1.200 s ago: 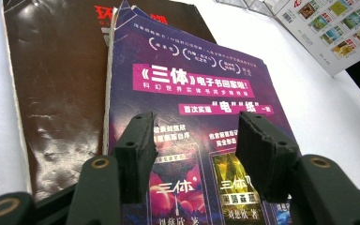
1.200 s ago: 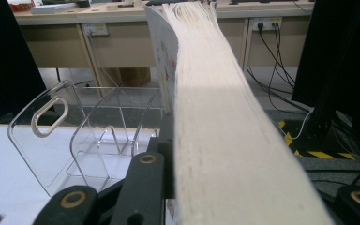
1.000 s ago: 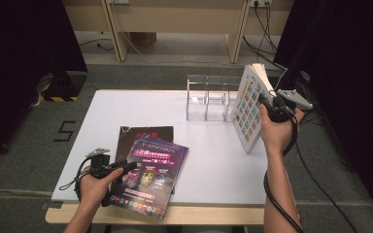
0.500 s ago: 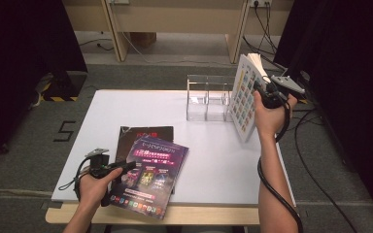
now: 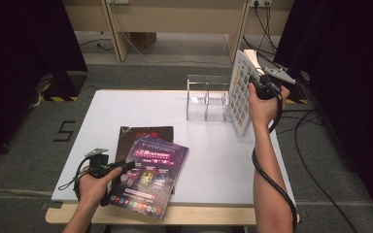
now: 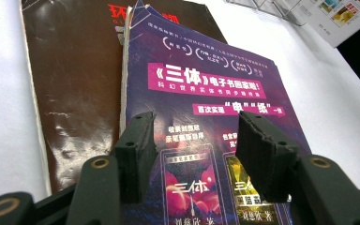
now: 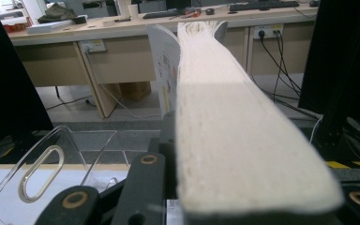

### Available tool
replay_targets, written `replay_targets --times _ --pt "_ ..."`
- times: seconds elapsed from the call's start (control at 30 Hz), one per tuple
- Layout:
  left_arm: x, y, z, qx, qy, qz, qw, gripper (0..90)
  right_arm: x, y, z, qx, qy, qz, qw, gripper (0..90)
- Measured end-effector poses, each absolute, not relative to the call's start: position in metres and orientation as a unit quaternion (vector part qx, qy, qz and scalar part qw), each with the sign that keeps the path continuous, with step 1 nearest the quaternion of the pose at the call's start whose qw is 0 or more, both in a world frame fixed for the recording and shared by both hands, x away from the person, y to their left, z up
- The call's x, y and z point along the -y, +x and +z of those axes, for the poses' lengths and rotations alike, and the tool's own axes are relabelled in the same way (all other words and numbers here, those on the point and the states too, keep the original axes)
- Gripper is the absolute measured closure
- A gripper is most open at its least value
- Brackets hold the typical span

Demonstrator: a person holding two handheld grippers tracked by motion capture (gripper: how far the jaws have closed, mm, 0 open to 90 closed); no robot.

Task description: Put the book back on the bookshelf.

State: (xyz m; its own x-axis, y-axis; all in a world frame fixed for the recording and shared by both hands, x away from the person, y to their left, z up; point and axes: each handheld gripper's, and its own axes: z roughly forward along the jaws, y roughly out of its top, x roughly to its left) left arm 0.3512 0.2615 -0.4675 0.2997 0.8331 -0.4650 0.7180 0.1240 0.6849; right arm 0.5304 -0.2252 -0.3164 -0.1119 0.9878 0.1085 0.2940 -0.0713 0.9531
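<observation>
We have carried the white book (image 5: 241,92), clamped in the right gripper (image 5: 258,87), from the desk's (image 5: 141,111) right edge toward its far right corner. It now stands upright just beside the clear rack (image 5: 208,97), so slotting it in looks close. Earlier it sat lower and nearer us. The left gripper (image 5: 126,166) rests, jaws released, over the purple magazine (image 5: 153,177) at the near edge.

Thick white book (image 5: 241,94) with picture-grid cover, upright, clamped in right hand-held gripper (image 5: 258,86); purple magazine (image 5: 150,174) flat under left hand-held gripper (image 5: 126,165).
</observation>
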Motion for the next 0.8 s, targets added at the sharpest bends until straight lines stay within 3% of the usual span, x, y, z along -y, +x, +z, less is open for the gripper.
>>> replay_targets --times 0.8 --pt "-0.261 0.351 -0.469 -0.589 0.659 0.06 0.463 46.5 0.223 0.55 -0.315 -0.563 0.563 0.472 0.378 74.2"
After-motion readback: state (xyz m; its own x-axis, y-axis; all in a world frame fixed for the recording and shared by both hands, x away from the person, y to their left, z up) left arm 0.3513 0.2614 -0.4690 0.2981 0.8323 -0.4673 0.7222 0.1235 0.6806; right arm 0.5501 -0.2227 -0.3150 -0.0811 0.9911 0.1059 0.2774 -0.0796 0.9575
